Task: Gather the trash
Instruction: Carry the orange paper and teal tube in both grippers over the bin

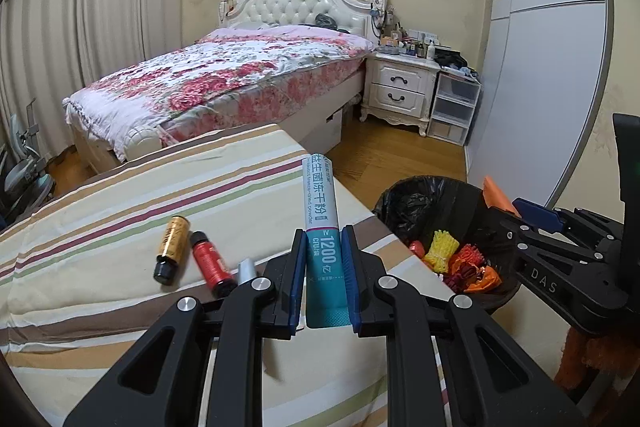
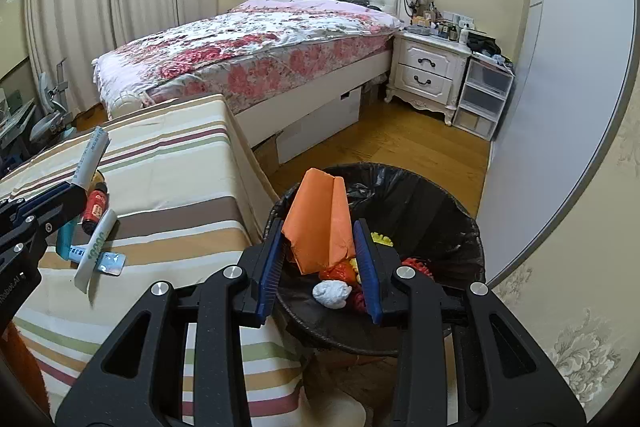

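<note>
Left gripper (image 1: 324, 239) pinching a teal sachet (image 1: 322, 211), held above the striped worktop (image 1: 100, 219). Right gripper (image 2: 320, 247) clamped on folded orange paper (image 2: 320, 223), over the black-lined bin (image 2: 440, 211) just beside the worktop. Gold bottle (image 1: 171, 250), red bottle (image 1: 209, 264) lying on the worktop; coloured scraps in the bin

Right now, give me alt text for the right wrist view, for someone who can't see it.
The right hand-held gripper holds a folded orange paper over a black-lined trash bin with colorful scraps inside. At left, a striped table carries a red bottle and sachets; a floral bed stands behind.
</note>
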Demonstrator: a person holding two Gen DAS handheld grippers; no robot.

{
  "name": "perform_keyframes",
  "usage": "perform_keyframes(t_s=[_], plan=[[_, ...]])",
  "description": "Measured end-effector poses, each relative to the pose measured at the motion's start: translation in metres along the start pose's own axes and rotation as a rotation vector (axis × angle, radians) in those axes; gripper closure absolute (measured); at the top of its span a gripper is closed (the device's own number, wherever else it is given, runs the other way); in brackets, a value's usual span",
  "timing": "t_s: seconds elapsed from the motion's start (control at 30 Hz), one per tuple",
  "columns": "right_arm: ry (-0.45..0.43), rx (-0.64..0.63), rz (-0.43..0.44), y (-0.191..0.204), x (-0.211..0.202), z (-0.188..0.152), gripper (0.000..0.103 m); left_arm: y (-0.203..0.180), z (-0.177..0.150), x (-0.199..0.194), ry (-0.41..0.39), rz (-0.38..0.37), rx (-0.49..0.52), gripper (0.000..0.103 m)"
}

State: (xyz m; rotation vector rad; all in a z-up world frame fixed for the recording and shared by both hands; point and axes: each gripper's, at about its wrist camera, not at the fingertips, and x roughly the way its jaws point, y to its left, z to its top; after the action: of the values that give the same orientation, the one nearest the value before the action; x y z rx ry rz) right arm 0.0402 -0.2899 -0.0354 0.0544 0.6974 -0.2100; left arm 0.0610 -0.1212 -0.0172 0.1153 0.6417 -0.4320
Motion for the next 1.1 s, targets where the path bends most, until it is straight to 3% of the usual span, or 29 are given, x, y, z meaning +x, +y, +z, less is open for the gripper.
perform_keyframes(t_s=[0.63,1.1], plan=[[0.019,0.098,-0.082,-0.056,0.032,0.001,0.069,-0.069,0.018,0.066,0.045,-0.078,0.113,0.084],[0.054,0.133,-0.102,-0.072,0.059,0.001,0.069,-0.084,0.027,0.108,0.091,-0.097,0.143,0.084]])
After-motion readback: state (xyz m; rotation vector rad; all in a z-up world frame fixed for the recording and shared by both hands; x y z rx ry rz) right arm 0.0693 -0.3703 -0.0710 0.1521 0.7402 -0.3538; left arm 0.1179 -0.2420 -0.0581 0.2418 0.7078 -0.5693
